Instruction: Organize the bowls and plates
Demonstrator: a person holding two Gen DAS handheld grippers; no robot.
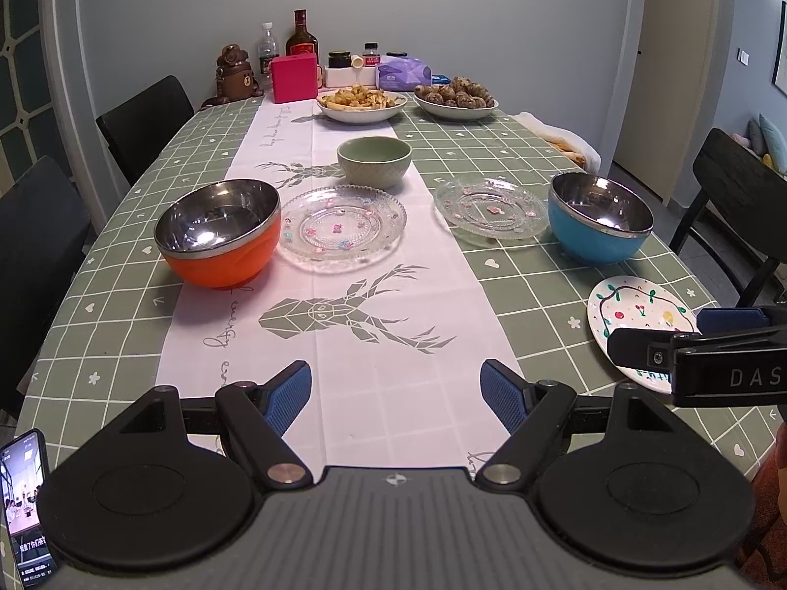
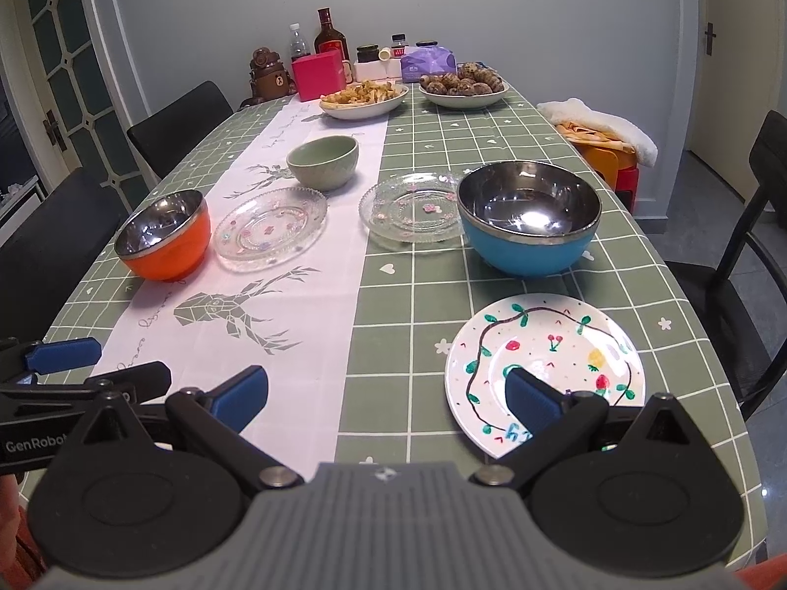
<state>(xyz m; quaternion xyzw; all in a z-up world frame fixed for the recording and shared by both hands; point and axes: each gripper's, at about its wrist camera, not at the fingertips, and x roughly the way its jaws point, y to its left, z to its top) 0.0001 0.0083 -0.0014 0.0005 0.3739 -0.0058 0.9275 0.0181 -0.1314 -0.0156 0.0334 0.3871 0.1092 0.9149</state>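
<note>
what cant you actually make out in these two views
- Painted plate: near rim hidden by the right hand-held gripper in the right wrist view.
- Phone: cut off by the left wrist view's edge, text too small.
- Jar labels: too small in both views.

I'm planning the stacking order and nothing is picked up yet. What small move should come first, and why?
Probably ease the open right gripper rightward onto the painted plate: it lies nearest, its near rim already by one fingertip. The left gripper hangs open over bare runner.
</note>
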